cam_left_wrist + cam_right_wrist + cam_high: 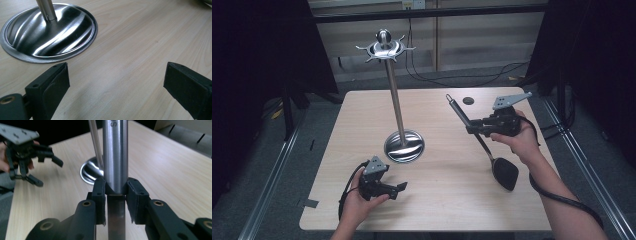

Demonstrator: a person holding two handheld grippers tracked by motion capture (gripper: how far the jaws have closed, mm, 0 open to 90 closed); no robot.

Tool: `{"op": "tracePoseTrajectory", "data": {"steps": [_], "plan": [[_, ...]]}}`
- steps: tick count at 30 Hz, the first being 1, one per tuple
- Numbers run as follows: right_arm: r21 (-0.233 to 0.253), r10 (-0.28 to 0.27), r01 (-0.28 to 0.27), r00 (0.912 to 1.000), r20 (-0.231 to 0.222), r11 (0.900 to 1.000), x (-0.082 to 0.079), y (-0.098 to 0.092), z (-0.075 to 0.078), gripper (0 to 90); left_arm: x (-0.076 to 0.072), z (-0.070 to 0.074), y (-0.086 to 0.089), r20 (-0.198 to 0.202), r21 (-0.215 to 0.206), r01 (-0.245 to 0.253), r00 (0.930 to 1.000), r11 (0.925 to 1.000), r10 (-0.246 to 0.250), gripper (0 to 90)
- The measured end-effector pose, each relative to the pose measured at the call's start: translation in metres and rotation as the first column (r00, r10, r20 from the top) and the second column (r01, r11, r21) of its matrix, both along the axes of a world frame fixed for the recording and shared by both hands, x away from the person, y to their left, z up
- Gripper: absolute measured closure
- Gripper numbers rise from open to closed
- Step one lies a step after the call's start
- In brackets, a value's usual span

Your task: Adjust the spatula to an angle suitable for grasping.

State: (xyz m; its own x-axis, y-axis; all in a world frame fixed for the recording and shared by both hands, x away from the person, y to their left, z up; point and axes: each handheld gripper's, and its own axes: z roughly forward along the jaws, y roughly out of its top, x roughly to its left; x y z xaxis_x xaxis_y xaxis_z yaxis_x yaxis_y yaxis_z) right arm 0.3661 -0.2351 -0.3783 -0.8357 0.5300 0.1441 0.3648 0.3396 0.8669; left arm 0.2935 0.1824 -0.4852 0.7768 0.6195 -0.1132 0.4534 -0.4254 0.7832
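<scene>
Right tongs point(473, 128) clamped on the spatula point(484, 147) handle, left tongs point(400, 189) spread beside the stand point(404, 146).

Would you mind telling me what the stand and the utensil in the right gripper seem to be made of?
Stand: polished metal, probably steel; its base mirrors light in streaks. Utensil: brushed metal handle with a matte black head, likely plastic or silicone. The right gripper clamps the handle.
</scene>
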Motion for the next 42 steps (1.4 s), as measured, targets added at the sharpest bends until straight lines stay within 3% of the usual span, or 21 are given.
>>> {"op": "tracePoseTrajectory", "data": {"steps": [2,5,8,12,17,24,31,32,35,42], "plan": [[0.016,-0.01,0.009,0.9999,0.013,1.0,-0.001,-0.002,0.001,70.6,0.0,0.0,0.001,0.005,0.003,0.007,1.0,1.0,-0.007,6.2],[0.078,-0.008,0.005,0.9995,0.032,0.997,-0.004,-0.008,0.006,70.7,0.0,0.001,0.0,0.006,-0.002,-0.001,1.0,1.0,0.001,6.2],[0.101,-0.015,0.011,0.999,0.042,0.995,-0.006,-0.01,0.008,70.7,0.0,0.001,0.0,0.006,-0.005,-0.003,1.0,1.0,0.003,6.2],[0.162,-0.012,0.001,0.998,0.063,0.987,-0.009,-0.014,0.014,70.8,0.0,0.0,0.0,0.002,0.0,0.0,1.0,1.0,0.0,6.2],[0.189,-0.014,0.0,0.9971,0.074,0.982,-0.011,-0.015,0.019,70.8,0.0,-0.001,-0.002,-0.002,-0.001,-0.001,1.0,1.0,0.001,6.2],[0.27,-0.007,-0.016,0.9966,0.082,0.963,-0.011,-0.016,0.025,70.8,0.0,-0.001,-0.001,0.001,0.0,0.001,1.0,1.0,-0.001,6.2],[0.282,0.007,-0.032,0.9961,0.088,0.959,-0.008,-0.01,0.03,70.8,0.0,-0.001,-0.002,0.001,-0.007,0.003,1.0,1.0,-0.003,6.2],[0.301,0.007,-0.034,0.9957,0.092,0.953,-0.007,-0.008,0.032,70.8,0.0,-0.001,-0.002,0.001,-0.006,0.001,1.0,1.0,-0.001,6.2],[0.31,0.005,-0.034,0.9956,0.093,0.95,-0.006,-0.006,0.034,70.8,0.0,-0.001,-0.001,0.0,-0.013,0.0,1.0,0.9999,0.0,6.2],[0.306,0.022,-0.053,0.9946,0.102,0.95,-0.004,0.006,0.037,70.8,0.0,0.001,-0.001,-0.002,-0.025,-0.007,1.0,0.9997,0.007,6.2]]}}
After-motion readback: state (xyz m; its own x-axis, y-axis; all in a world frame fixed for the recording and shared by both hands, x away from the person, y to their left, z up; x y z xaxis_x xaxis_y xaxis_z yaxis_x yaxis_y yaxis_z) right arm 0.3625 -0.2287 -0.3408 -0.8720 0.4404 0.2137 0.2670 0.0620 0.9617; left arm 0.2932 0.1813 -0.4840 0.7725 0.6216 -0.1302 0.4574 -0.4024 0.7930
